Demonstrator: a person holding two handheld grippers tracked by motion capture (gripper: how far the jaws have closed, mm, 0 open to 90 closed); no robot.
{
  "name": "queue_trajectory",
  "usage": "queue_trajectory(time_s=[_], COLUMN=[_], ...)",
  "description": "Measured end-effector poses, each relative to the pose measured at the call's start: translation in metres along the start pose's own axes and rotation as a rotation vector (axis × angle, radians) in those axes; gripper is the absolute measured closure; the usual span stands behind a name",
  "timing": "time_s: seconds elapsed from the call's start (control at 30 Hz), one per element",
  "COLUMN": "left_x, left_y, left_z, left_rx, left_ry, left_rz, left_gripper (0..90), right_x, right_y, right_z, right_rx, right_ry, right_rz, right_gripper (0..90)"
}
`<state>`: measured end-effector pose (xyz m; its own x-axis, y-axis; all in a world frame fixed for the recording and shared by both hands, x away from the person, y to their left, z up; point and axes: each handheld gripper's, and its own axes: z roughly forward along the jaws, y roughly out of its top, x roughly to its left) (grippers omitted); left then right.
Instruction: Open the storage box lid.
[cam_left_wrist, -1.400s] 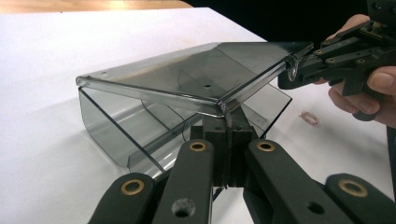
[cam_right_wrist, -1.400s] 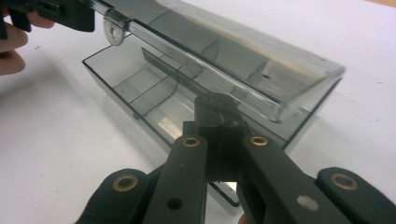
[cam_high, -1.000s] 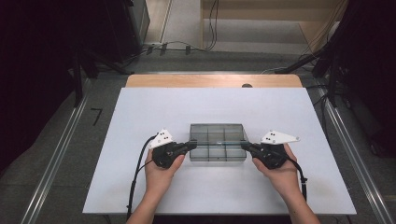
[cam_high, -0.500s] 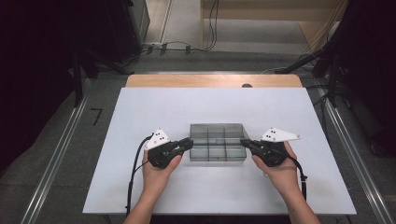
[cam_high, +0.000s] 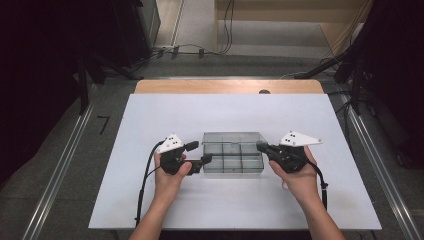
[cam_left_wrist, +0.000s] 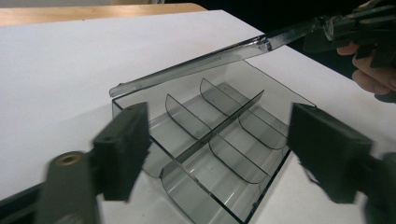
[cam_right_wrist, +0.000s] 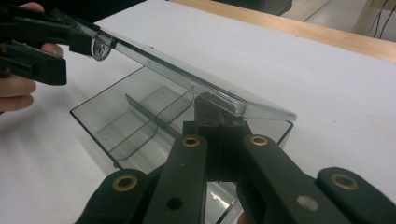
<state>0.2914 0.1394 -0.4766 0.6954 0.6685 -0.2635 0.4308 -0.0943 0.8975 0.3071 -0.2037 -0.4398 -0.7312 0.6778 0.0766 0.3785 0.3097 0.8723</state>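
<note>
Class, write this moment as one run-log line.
left claw: open, jaws just opening, released | right claw: shut on clear plastic lid, raised | smoky clear plastic divided box: on white table

Your left gripper (cam_high: 200, 152) sits just beside the left end of the compartment box (cam_high: 233, 159), jaws spread wide after just opening, nothing pressed between the pads. Your right gripper (cam_high: 260, 146) is at the box's right end, jaws clamped together on the edge of the raised lid (cam_right_wrist: 187, 79). Both forearms come in low, wrists level, hands wrapped round the handles.
</note>
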Motion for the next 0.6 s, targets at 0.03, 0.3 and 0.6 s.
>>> queue_trajectory(time_s=[0.03, 0.3, 0.6], left_x=[0.001, 0.004, 0.014], left_y=[0.001, 0.011, 0.026], left_z=[0.002, 0.018, 0.025], left_rx=[0.000, 0.001, 0.001], left_ry=[0.008, 0.042, 0.012], left_rz=[0.005, 0.056, 0.056], left_gripper=[13.9, 3.8, 14.3], right_x=[0.000, -0.006, -0.009], right_y=[0.001, 0.007, 0.012], right_z=[0.001, 0.004, 0.008], right_rx=[-0.004, -0.004, -0.003], right_ry=[0.003, 0.009, 0.007], right_rz=[0.002, 0.010, 0.003], right_gripper=[88.7, 88.7, 88.8])
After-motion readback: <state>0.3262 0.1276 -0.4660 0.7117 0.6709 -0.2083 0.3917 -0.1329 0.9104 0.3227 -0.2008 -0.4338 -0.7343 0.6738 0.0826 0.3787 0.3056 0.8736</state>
